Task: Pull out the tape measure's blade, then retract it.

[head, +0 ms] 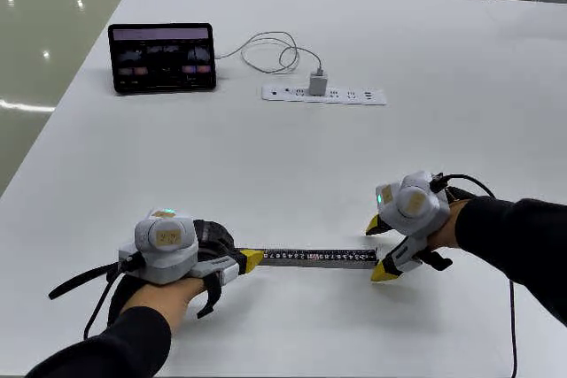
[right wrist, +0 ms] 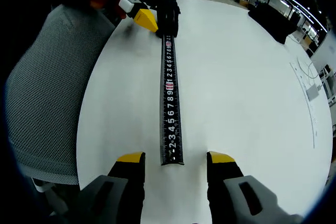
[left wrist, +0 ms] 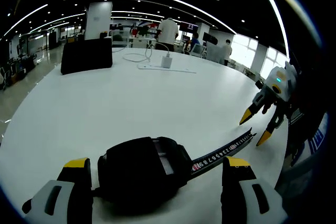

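The black tape measure case (head: 213,241) rests on the white table (head: 292,174), clamped between the jaws of my left gripper (head: 241,250). In the left gripper view the case (left wrist: 144,171) sits between the yellow-tipped jaws. Its blade (head: 319,257) lies pulled out flat to the right, numbers up. The blade's end (right wrist: 172,158) lies between the parted jaws of my right gripper (right wrist: 176,157), which does not touch it. My right gripper (head: 377,250) stands open over that end. In the right gripper view the blade (right wrist: 170,103) runs away to the case (right wrist: 169,14).
A dark tablet (head: 162,57) stands at the back left. A white power strip (head: 324,94) with a charger and a looped cable (head: 266,52) lies at the back centre. The table's left edge (head: 53,121) drops to a shiny floor.
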